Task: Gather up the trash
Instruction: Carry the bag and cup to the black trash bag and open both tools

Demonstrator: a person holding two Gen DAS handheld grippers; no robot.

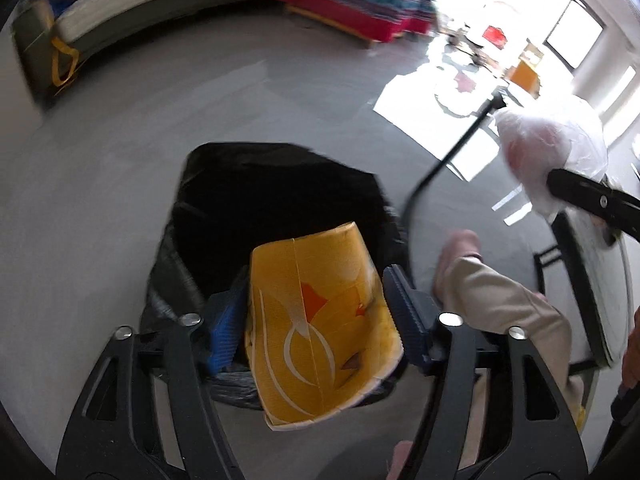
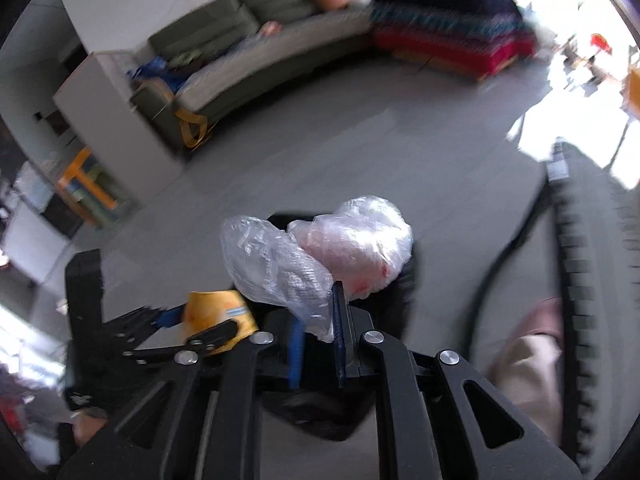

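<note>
Over the black bag (image 1: 256, 200) on the floor (image 1: 100, 184) we carry two pieces of trash. Our left gripper (image 1: 316, 320) stands wide, its blue pads (image 1: 224, 328) just clear of the yellow cup (image 1: 320, 320) between them, so the cup looks released or nearly so. The cup's long axis runs along the fingers, narrow base toward the bag's dark mouth, crushed rim back toward the camera. Our right gripper (image 2: 318, 344) is narrow, and the clear plastic wad (image 2: 316, 256) sits between its pads; whether they press on it we cannot tell through the blur. The wad bulges forward past the fingertips, lumpy, with no clear long axis. To do this well, we judge each piece should be centred over the opening before it falls, the cup base-first, the light wad let go low.
</note>
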